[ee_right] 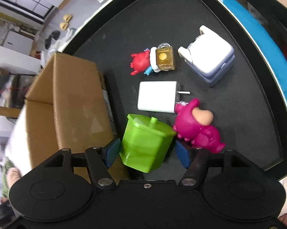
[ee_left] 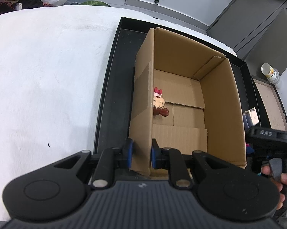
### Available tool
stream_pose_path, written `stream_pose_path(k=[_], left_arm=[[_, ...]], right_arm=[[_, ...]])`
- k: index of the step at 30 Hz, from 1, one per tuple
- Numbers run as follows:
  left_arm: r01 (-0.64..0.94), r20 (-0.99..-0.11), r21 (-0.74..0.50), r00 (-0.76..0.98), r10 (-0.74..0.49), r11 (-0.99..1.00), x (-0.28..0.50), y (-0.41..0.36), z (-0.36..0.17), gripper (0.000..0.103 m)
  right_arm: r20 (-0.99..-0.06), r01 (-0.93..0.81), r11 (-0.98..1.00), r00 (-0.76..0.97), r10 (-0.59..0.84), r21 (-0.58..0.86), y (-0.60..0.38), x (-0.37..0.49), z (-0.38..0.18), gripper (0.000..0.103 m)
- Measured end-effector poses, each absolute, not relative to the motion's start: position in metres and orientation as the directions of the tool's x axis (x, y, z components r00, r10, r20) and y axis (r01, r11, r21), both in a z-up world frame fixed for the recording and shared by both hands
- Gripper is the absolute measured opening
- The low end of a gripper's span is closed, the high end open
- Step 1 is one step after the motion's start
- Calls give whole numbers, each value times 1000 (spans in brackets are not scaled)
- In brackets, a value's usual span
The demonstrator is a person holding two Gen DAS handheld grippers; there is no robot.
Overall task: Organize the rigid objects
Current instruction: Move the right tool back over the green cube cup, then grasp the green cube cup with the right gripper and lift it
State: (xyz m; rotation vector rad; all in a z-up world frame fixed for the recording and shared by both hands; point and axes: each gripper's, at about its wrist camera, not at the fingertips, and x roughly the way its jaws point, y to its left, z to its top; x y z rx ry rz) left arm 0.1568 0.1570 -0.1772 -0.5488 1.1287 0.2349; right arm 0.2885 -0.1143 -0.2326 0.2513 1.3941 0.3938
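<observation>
My left gripper (ee_left: pixel 141 153) is shut on the near left wall of the open cardboard box (ee_left: pixel 219 105), one blue pad on each side of it. A small doll with a red bow (ee_left: pixel 159 103) lies inside on the box floor. My right gripper (ee_right: pixel 147 153) points down over the black tray (ee_right: pixel 238 95) and straddles a tilted green toy bin (ee_right: pixel 145 143). The left pad is against the bin, but a gap shows at the right pad. A pink figure (ee_right: pixel 195 131) leans against the bin's right side.
On the tray lie a white charger (ee_right: pixel 158 96), a red figure (ee_right: pixel 140 63), an amber perfume bottle (ee_right: pixel 165 59) and a white-and-grey toy (ee_right: pixel 210 59). The box (ee_right: pixel 76 99) stands just left of the bin. White cloth (ee_left: pixel 48 76) covers the table.
</observation>
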Motion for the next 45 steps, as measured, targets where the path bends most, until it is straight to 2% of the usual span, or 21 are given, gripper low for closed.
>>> stream_pose_path(k=[6,12,45], left_arm=[[-446,-902,-297,421,-95,844,157,158,-178,18],[-446,-902,-297,421,-95,845,157,158,-178,18],[-453,-893,-320,437,-105,832,155,160,-178,18]], right_arm=[[-910,-144,920,157,384,364,-117,287,-229,55],[-915,-173,926,173,365,336,-115,284,-225,54],[-892,-335,930,359,275,151,-79,284,-158,53]])
